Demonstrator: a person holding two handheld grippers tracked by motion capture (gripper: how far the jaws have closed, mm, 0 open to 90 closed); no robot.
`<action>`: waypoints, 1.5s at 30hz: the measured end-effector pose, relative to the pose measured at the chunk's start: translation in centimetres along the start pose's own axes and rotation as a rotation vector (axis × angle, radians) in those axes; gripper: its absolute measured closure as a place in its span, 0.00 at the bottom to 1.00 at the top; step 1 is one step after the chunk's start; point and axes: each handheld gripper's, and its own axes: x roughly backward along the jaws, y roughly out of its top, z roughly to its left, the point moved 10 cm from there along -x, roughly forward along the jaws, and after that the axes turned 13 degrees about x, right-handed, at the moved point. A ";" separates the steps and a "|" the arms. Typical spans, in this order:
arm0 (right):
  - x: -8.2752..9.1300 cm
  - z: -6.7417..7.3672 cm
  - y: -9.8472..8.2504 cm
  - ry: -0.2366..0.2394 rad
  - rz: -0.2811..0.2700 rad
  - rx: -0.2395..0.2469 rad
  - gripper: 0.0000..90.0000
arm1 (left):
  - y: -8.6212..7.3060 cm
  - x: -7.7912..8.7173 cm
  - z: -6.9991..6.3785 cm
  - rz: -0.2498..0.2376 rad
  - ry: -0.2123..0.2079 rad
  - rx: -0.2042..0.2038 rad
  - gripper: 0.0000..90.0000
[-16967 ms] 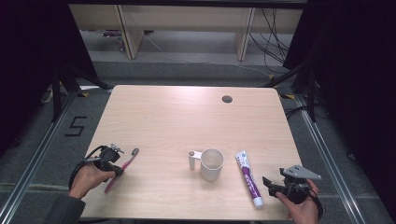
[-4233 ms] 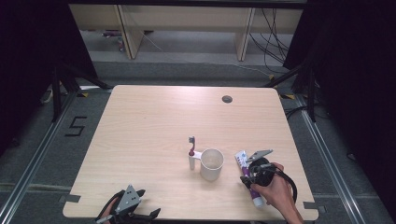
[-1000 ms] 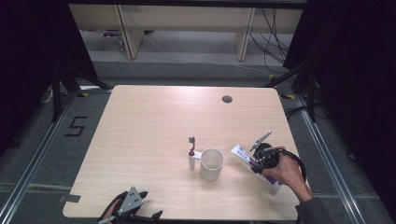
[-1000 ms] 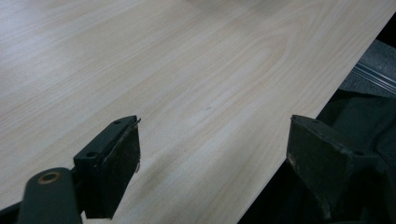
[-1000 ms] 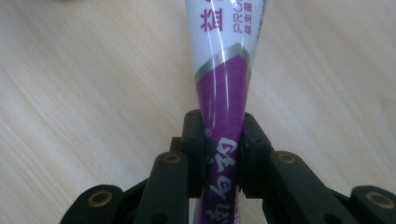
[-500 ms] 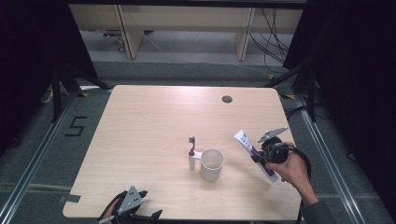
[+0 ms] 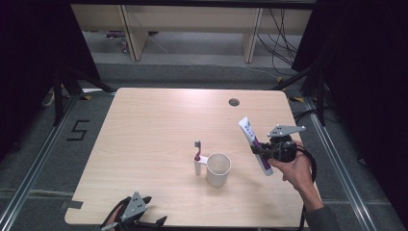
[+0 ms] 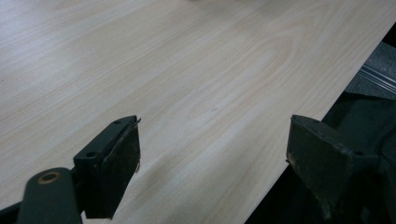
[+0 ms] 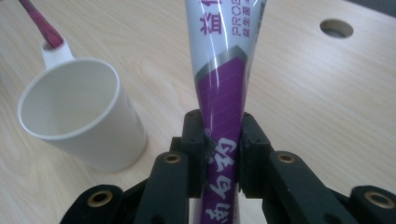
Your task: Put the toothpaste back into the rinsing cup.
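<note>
High view first: the right gripper (image 7: 262,153) has its jaws clamped on a white-and-purple plastic toothpaste tube (image 7: 255,144), gripping it on its purple part, with the white end slanting up and away from the person. The tube hangs in the air just right of the white plastic cup (image 7: 218,169), clear of the pale wooden table (image 7: 159,125). I would guess it is held by the lower half so that it can be swung over and dropped into the cup mouth.

Right gripper view shows the grip plainly: both black pads press the purple band of the tube (image 9: 219,93), and the cup (image 9: 79,116) stands open and empty to one side. A red-handled toothbrush (image 7: 197,151) stands upright in the small holder on the cup's left flank, touching it, so the cup seems to be the collecting point.

Well away from the cup, at the near table edge to its left, the left gripper (image 7: 144,222) rests with its jaws spread wide and nothing between them; its fingers (image 8: 116,163) hover over bare wood, apparently parked out of the way.
</note>
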 end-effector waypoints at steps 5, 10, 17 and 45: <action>0.0 0.5 2.0 0.001 -0.088 0.012 0.85 | 0.0 0.1 0.3 0.005 0.012 -0.019 0.19; 0.3 1.2 4.2 0.013 -0.160 0.020 0.85 | 0.2 0.0 0.0 -0.026 -0.002 0.003 0.19; 0.7 1.7 6.0 0.013 -0.231 0.028 0.85 | 0.1 0.1 0.1 -0.021 0.005 -0.001 0.19; -0.9 6.2 10.5 0.131 -0.394 -0.002 0.85 | 0.2 0.0 0.1 -0.033 -0.004 0.008 0.19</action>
